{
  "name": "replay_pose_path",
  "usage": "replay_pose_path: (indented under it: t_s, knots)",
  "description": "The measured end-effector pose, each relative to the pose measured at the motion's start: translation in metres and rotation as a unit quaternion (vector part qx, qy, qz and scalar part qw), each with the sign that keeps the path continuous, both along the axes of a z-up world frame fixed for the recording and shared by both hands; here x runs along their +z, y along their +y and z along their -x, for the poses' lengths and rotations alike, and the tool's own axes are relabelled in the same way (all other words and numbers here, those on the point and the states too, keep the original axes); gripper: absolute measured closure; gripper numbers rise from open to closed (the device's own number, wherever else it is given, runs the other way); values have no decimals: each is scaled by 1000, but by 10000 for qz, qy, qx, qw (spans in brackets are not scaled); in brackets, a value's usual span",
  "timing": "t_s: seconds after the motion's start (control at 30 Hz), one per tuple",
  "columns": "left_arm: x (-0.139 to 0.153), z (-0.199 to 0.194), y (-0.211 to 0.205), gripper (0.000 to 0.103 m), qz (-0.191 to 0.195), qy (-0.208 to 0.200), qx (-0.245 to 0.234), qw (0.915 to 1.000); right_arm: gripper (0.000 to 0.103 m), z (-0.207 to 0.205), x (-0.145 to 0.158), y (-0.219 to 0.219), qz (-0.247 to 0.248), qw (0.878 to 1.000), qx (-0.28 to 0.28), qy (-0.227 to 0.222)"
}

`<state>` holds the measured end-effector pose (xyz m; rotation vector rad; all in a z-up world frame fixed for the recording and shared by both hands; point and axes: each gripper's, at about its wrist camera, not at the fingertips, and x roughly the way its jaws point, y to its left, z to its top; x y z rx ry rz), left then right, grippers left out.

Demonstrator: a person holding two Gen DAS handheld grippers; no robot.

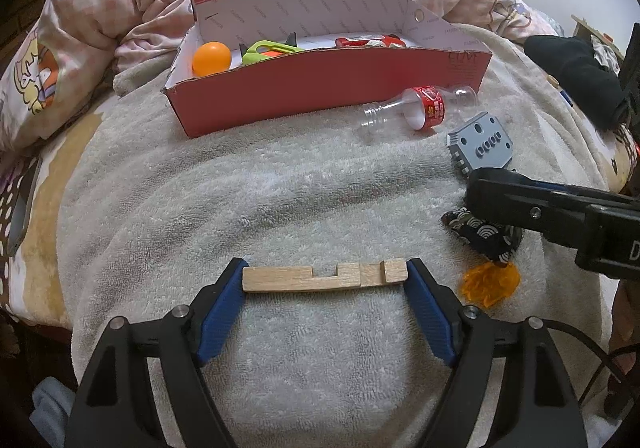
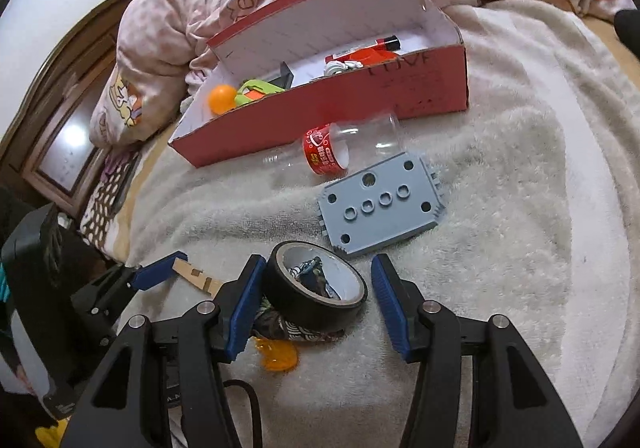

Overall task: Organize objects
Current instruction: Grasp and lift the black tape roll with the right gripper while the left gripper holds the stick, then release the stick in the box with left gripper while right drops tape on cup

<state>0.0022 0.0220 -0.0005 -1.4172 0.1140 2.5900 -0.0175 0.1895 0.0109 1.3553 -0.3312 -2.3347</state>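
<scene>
In the left wrist view, the left gripper (image 1: 325,276) has its blue pads at the two ends of a notched wooden block (image 1: 324,277), clamped on it lengthwise above the grey towel (image 1: 280,199). The red box (image 1: 332,87) stands open well ahead, already holding an orange ball (image 1: 212,58) and a green tool (image 1: 266,51), so the block probably belongs there too. The end-to-end hold is narrow and will likely twist if hurried; carrying it level and clear over the near wall before letting go would suit best. An empty bottle (image 1: 420,109) and a grey plate (image 1: 480,143) lie just outside the box, to the right. In the right wrist view, the right gripper (image 2: 318,298) has its jaws apart around a roll of black tape (image 2: 316,294); the left pad looks to touch the roll, the right pad stands off. The roll rests partly on a patterned cloth (image 2: 296,332) beside an orange wrapper (image 2: 278,356). Closing squarely across the roll's outer wall, above the cloth, should keep the cloth from being pinched along.
</scene>
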Motion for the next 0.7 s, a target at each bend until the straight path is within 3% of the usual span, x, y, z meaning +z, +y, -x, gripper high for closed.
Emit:
replay_pose_path:
  t_s: [0.17,0.37,0.7]
  knots:
    - [2,0,-2,26,-78,28,13,10000,52,-5,6,-2,132,9999,50,93]
    - [16,-4,-2,26,-233,221,-67,9995,52,-14,31,1,172,9982,49,569]
    - [51,12,-3,26,-403,499,11,9979,52,-3,44,5,15,9979,136,632]
